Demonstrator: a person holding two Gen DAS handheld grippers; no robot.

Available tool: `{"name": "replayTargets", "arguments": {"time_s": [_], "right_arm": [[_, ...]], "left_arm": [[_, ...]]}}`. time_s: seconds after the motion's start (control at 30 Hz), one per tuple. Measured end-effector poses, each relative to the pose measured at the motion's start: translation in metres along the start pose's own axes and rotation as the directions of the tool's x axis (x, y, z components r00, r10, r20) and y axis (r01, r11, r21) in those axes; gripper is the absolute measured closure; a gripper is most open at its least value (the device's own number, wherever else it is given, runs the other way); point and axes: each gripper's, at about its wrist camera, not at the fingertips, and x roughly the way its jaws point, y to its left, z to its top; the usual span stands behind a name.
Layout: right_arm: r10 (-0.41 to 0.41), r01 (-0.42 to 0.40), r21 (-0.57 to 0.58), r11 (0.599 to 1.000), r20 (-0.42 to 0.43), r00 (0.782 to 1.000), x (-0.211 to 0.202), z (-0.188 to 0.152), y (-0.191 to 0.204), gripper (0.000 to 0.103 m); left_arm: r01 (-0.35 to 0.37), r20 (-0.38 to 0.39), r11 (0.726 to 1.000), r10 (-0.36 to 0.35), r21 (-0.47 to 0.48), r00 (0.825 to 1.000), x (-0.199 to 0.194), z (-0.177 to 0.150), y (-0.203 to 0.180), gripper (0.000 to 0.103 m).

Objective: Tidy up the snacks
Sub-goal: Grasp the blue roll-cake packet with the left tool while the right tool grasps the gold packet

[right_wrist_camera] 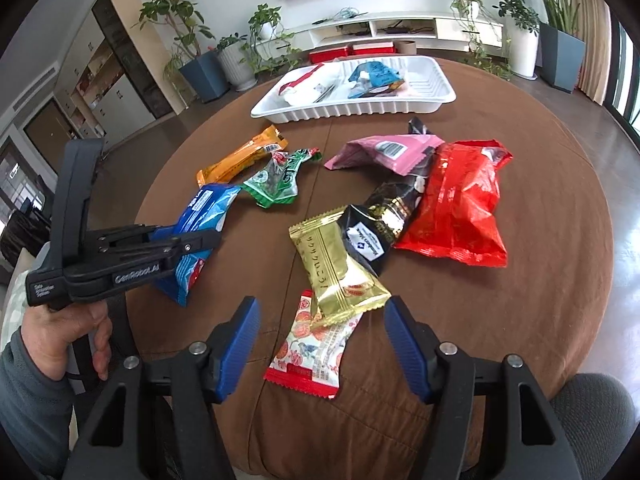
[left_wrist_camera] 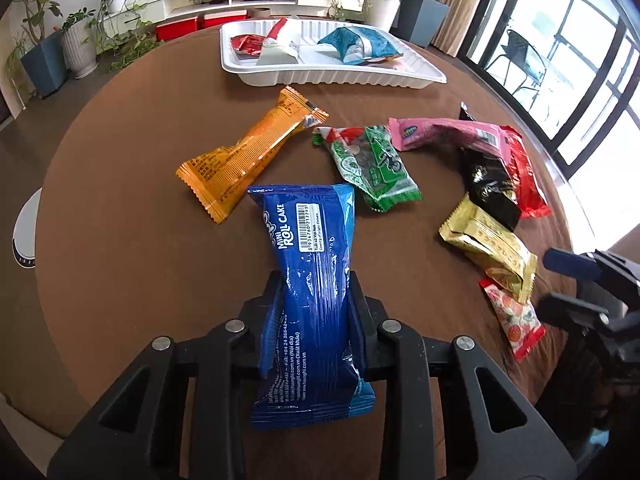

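the table [right_wrist_camera: 540, 280] fills mid-frame; at upper centre the white tray [right_wrist_camera: 360, 110] already holds a few snacks, eight lie loose. left hand-held gripper [left_wrist_camera: 316, 312] has pinched the blue roll cake [left_wrist_camera: 312, 280]; right hand-held gripper [right_wrist_camera: 320, 344] hangs open, empty, above the floral packet [right_wrist_camera: 316, 352].

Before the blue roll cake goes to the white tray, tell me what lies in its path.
The left tongs grip the blue roll cake. The orange packet and green packet lie on the table before the white tray; lifted over, nothing blocks.
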Motion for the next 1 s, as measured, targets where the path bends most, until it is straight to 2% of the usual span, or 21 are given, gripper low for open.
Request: {"name": "replayTargets", "arguments": {"time_s": [0.3,0.47,0.67,0.87,0.93,1.0], "right_arm": [[-0.002,-0.003,-0.05,0.999,-0.1,0.995,0.027,0.017,-0.001,0.037],[-0.027,0.017,-0.093,0.996,-0.108,0.994,0.033,0.026,0.001,0.037],[-0.027,0.004,-0.131,0.991,-0.169,0.985,0.051,0.031,0.01,0.042],[-0.008,-0.02,-0.17,0.985,-0.163,0.987,0.058,0.031,0.026,0.045],[-0.016,-0.011,-0.164,0.986,-0.162,0.987,0.06,0.034,0.025,0.049],[-0.044,0.019,-0.161,0.987,-0.154,0.987,0.063,0.038,0.024,0.049]], "left_arm": [[0.057,0.008,0.998,-0.057,-0.005,0.998,-0.016,-0.023,-0.003,0.077],[0.067,0.021,0.998,-0.067,-0.015,0.998,-0.023,-0.028,-0.001,0.077],[0.075,0.023,0.997,-0.075,-0.024,0.997,-0.024,-0.032,0.001,0.077],[0.082,0.023,0.996,-0.082,-0.028,0.996,-0.023,-0.032,0.002,0.077],[0.082,0.024,0.996,-0.081,-0.028,0.996,-0.022,-0.031,0.002,0.077],[0.081,0.024,0.996,-0.081,-0.029,0.996,-0.022,-0.031,0.002,0.077]]}}
